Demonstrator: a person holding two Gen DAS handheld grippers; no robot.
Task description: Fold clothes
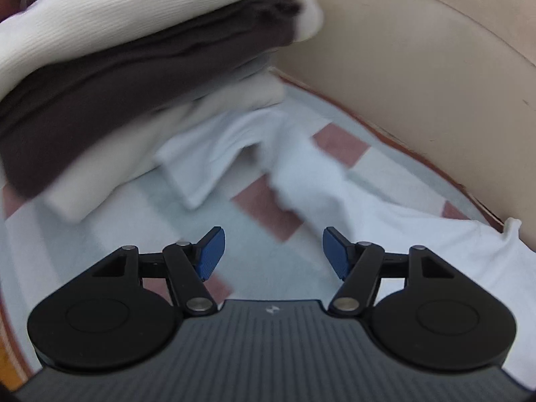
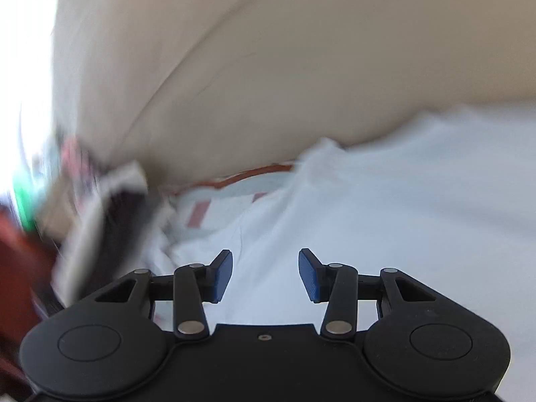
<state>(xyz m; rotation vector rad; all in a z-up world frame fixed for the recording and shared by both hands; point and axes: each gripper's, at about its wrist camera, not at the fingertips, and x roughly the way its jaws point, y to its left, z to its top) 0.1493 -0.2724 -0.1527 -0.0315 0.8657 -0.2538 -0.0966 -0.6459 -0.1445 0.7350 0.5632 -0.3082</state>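
Above checked cloth (image 1: 268,207): 1 folded stack (image 1: 134,77), 1 loose white garment (image 1: 311,181); both grippers' fingers (image 1: 211,251) apart, empty.

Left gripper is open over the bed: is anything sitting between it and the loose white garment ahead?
Nothing visible does. The left gripper is open and holds nothing, and only bare checked sheet lies between its pads and the loose white garment. The folded stack sits off to the left, clear of that path.

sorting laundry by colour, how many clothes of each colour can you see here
white or cream folded clothes in the stack: 2
dark brown folded cloth: 1
loose white garment: 1
total: 4
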